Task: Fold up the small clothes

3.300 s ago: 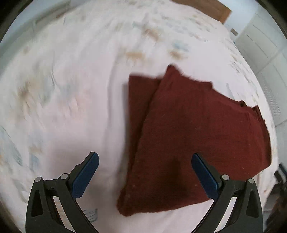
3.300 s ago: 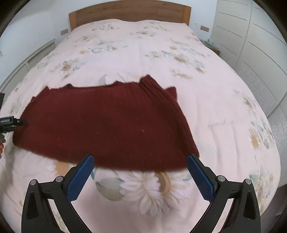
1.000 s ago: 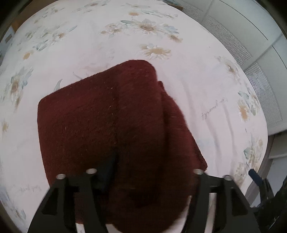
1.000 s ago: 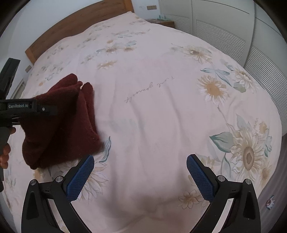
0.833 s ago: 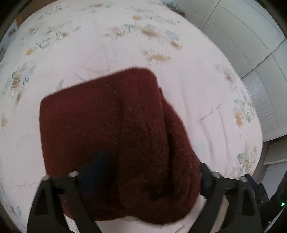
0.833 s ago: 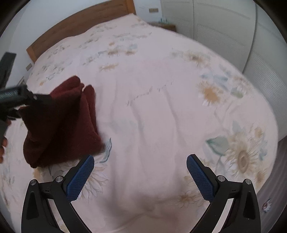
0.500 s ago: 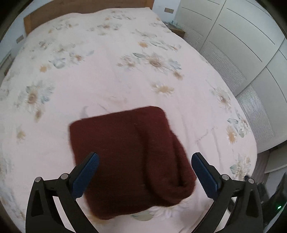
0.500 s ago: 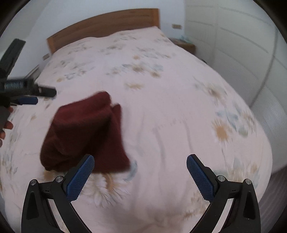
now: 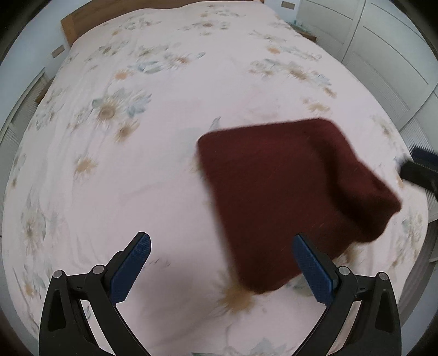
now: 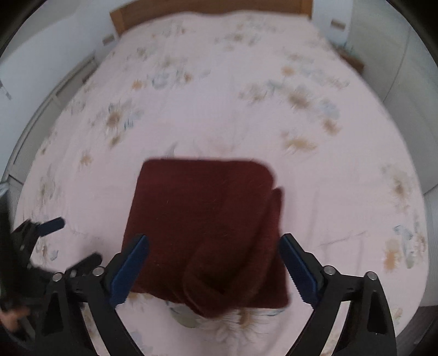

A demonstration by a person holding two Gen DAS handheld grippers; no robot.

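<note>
While both views are smeared by motion, we can make out the folded maroon sweater (image 9: 287, 197) lying flat on the pink floral bedspread (image 9: 137, 164), near the foot of the bed and well short of the wooden headboard (image 10: 208, 6). We hold the left gripper (image 9: 221, 268) above bare bedspread with its jaws spread wide and nothing between them; the sweater sits ahead and to the right, its near corner passing behind the right blue pad. Our right gripper (image 10: 213, 268) hangs over the sweater, its jaws having just been closing a little yet standing apart, the pads clear of the knit seen between them. From the right wrist view the left gripper shows at the left edge, beside the sweater; white wardrobe doors (image 9: 383, 54) line the right side.
</note>
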